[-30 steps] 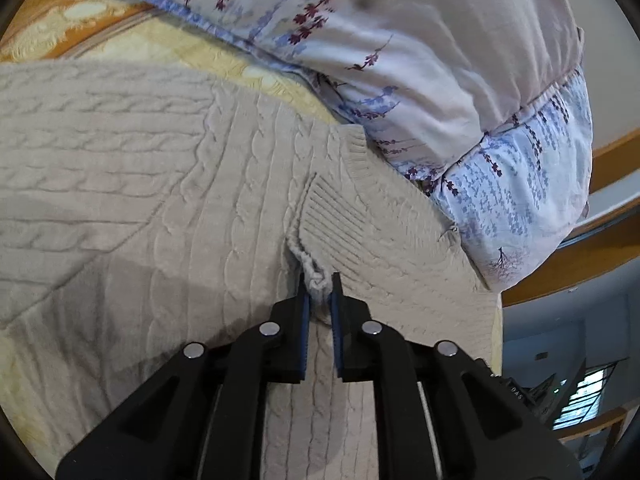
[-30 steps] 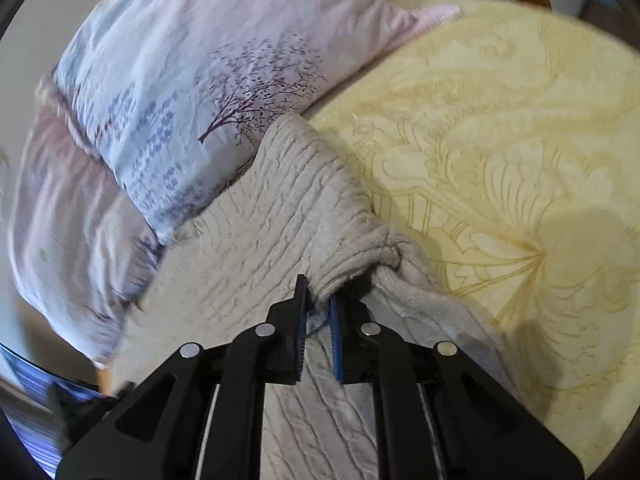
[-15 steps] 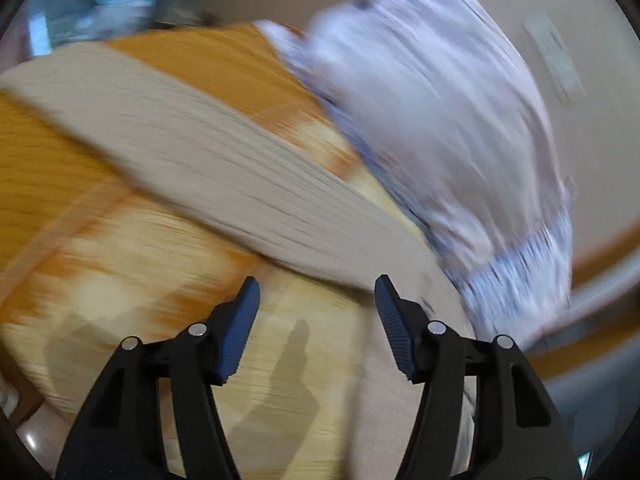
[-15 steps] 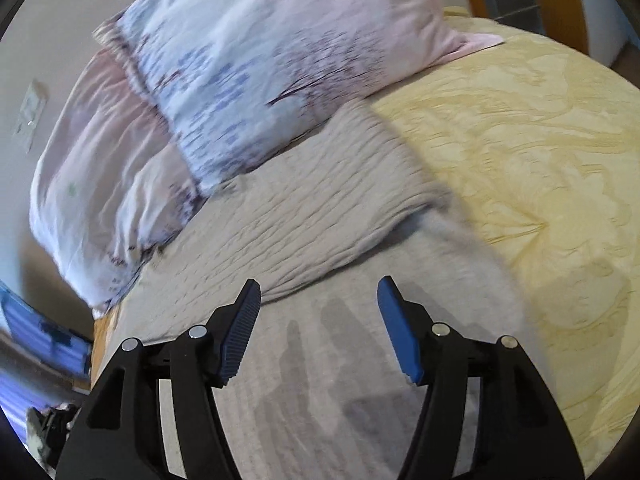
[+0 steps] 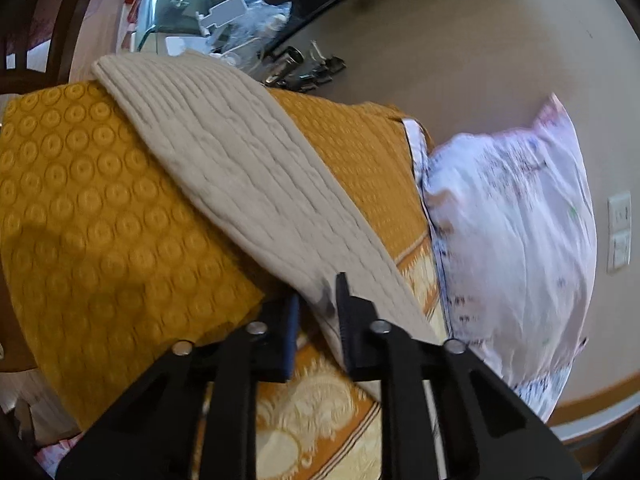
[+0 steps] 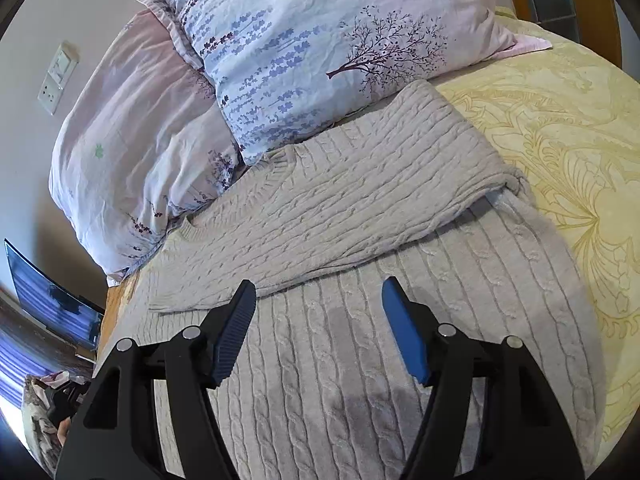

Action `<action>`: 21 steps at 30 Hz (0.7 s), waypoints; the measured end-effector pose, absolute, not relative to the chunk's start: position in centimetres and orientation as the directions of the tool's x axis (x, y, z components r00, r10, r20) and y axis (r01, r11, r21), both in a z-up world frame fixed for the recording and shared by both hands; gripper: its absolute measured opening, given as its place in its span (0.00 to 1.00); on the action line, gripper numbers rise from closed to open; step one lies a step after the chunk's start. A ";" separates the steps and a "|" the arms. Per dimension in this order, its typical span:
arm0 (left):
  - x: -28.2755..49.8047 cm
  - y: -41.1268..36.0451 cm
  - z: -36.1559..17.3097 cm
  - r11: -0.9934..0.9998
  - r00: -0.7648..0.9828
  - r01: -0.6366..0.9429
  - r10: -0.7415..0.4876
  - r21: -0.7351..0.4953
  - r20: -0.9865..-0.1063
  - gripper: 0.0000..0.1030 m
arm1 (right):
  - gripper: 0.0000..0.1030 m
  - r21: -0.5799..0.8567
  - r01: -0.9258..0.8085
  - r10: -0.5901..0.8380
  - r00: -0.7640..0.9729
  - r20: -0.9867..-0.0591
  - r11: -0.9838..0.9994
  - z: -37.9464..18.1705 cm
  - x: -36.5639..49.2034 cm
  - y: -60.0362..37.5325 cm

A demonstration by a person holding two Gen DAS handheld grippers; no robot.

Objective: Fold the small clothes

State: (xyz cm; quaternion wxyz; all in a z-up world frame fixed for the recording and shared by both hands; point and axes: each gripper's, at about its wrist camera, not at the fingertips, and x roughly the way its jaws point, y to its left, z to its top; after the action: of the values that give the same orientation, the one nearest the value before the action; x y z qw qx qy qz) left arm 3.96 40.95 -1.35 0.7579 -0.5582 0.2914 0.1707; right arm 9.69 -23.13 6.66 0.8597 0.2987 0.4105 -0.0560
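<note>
My left gripper (image 5: 318, 304) just clamped the sweater sleeve (image 5: 248, 184); right gripper (image 6: 318, 312) fingers just spread apart over the sweater (image 6: 360, 360).

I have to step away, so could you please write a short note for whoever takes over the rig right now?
Left gripper: jaws have just closed, pinching the edge of the sweater's sleeve lying out over the orange blanket.
Right gripper: open, jaws have just been opening, nothing between them, above the sweater.
Sweater lies on the bed below the pillows.
Done: one sleeve folded across the body.
Left: fold the held sleeve in, then fold the body.
</note>
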 end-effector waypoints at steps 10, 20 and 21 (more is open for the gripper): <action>9.0 36.5 6.8 0.496 0.852 -0.417 -0.079 -0.762 -0.517 0.06 | 0.66 0.477 0.293 0.172 0.677 -0.716 0.829 7.4 9.6 -23.0; 19.1 15.3 13.7 0.706 0.791 0.017 -0.442 -0.708 -0.423 0.06 | 0.69 0.458 0.315 0.117 0.706 -0.698 0.831 8.3 7.8 -25.1; 19.7 12.6 13.2 0.714 0.764 0.048 -0.477 -0.699 -0.434 0.06 | 0.69 0.455 0.321 0.110 0.706 -0.699 0.831 8.3 7.6 -25.4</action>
State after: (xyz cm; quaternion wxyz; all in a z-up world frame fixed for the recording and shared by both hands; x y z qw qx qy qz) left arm 19.67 12.63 13.15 0.8728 -0.3470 0.3085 -0.1504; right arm 7.57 -25.36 8.33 0.8787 0.2848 0.3784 -0.0600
